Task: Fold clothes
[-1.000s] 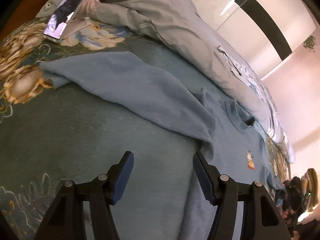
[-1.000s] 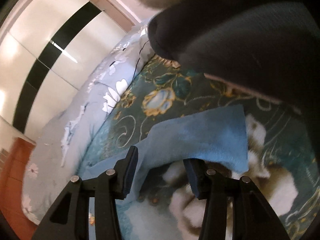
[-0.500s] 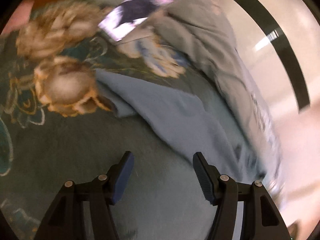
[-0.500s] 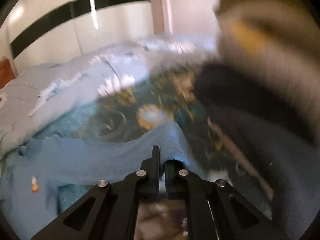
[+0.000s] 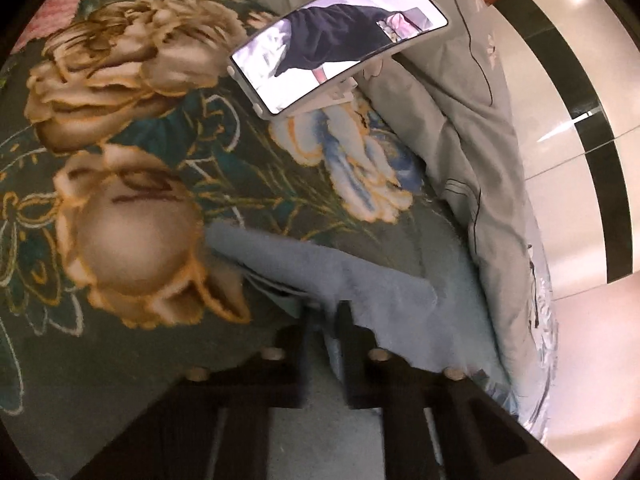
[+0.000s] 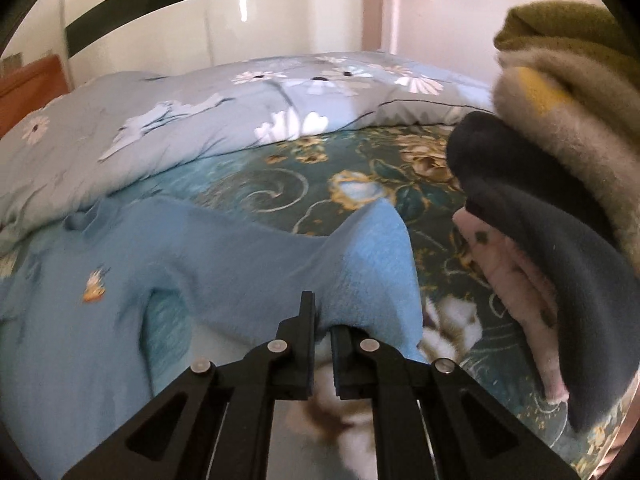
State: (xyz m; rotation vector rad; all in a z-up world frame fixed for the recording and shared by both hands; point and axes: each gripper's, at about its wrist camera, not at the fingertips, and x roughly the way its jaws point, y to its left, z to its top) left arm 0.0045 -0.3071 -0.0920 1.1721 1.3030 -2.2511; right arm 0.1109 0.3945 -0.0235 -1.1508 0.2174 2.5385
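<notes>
I have both grippers pinched on the sweater [image 6: 224,264], which lies spread on the bed [image 6: 280,196]. My right gripper [image 6: 323,322] is closed on a raised fold of its edge; my left gripper [image 5: 326,320] is closed on cloth too, though blur hides how deep the bite goes. A shallow grip could slip as I lift. The clothes pile [image 6: 560,184] sits at three o'clock and the phone [image 5: 340,40] at twelve; a wide swing could topple either.
</notes>
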